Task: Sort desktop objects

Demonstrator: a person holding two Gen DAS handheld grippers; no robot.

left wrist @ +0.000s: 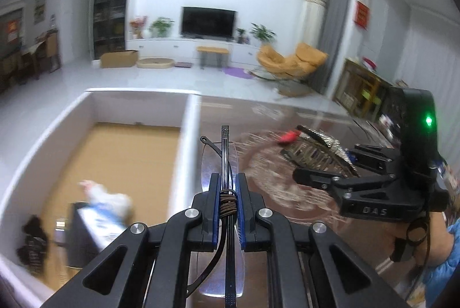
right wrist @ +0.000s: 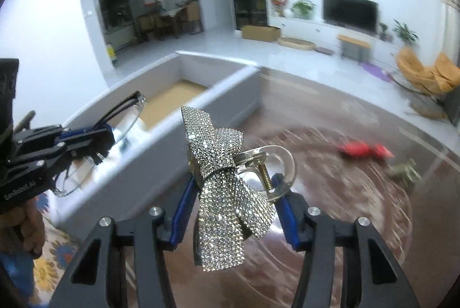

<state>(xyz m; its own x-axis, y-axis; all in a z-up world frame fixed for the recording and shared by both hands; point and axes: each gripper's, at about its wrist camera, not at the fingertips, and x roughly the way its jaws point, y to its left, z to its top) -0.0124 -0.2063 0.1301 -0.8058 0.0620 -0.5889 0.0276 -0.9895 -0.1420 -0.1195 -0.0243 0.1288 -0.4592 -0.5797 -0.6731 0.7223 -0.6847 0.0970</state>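
My left gripper (left wrist: 225,181) is shut on folded black-framed glasses (left wrist: 224,152), held in the air just right of the white box's right wall (left wrist: 184,141). In the right wrist view the left gripper (right wrist: 106,135) holds the glasses (right wrist: 126,118) over the box's near wall. My right gripper (right wrist: 235,187) is shut on a rhinestone bow hair clip (right wrist: 227,193) with a clear plastic claw, held above the patterned table. In the left wrist view the right gripper (left wrist: 322,172) carries the clip (left wrist: 330,144) at the right.
The white box (left wrist: 86,112) has a tan floor and holds a small carton (left wrist: 97,224), a white item and a dark furry item (left wrist: 33,244). On the glossy brown table lie a red object (right wrist: 363,149) and a small olive-green object (right wrist: 404,171).
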